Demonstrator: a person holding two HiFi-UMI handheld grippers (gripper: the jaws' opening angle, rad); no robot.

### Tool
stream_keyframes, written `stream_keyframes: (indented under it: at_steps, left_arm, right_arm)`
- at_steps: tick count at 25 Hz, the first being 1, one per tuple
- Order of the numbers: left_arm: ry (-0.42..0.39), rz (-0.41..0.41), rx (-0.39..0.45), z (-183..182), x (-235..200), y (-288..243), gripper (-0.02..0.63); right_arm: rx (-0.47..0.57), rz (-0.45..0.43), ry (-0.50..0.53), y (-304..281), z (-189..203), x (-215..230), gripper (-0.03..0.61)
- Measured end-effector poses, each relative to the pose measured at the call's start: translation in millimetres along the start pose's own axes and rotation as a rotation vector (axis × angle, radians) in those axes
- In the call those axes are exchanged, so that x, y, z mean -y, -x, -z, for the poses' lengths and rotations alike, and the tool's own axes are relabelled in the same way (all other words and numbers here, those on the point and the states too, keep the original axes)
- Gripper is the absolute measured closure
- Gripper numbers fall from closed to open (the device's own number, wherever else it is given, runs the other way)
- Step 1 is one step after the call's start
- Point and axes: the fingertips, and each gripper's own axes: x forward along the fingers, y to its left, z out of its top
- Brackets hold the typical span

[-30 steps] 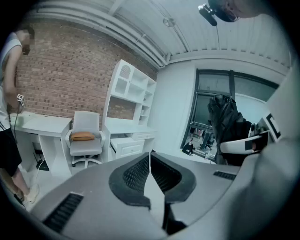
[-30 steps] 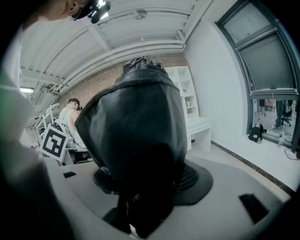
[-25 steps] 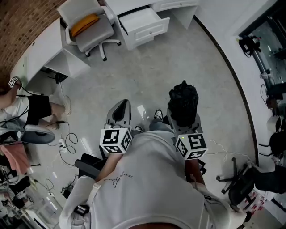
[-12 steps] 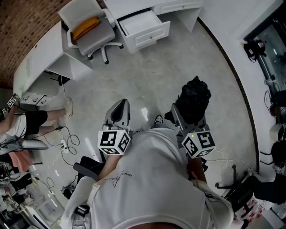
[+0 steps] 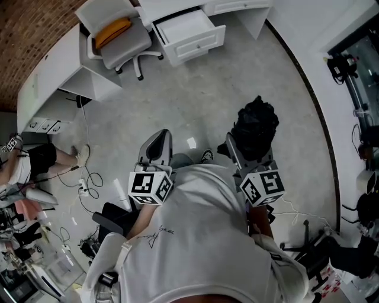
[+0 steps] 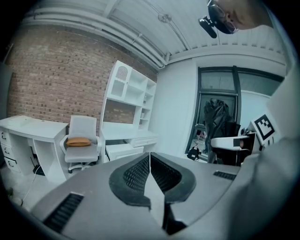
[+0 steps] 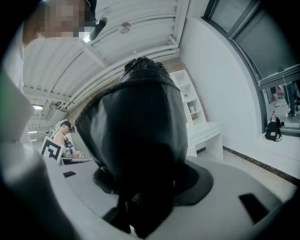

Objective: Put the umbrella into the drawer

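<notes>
The right gripper point(image 5: 246, 161) clamps the black umbrella point(image 5: 256, 127); the left gripper point(image 5: 157, 144) has its jaws together, empty. The open drawer point(image 5: 188, 26) stands at 12 o'clock across wide floor point(image 5: 237, 77), with a chair point(image 5: 118, 38) just beside it.

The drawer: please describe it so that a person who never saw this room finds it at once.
A long white desk curves along the brick wall. Right of the office chair with the orange cushion sits the drawer. Unlike the shut drawer front beside it, it is pulled out.
</notes>
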Motion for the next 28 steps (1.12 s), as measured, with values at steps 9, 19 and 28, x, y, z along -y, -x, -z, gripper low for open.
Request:
stream_keyframes:
  at_steps: [9,19,28]
  left_arm:
    - [0.027,0.006,-0.035,-2,-3,-19,0.595]
    - [0.043,0.049,-0.020,-22,-25,-76,0.595]
    - [0.034,0.101,-0.010,-61,-59,-136,0.595]
  right_arm:
    - [-0.047,-0.012,0.015,-21,-2,7,0.327]
    - [-0.060,-0.007,0.040,-69,-21,22,0.327]
    - [-0.048,0.018,0.053,-136,-52,33,0.327]
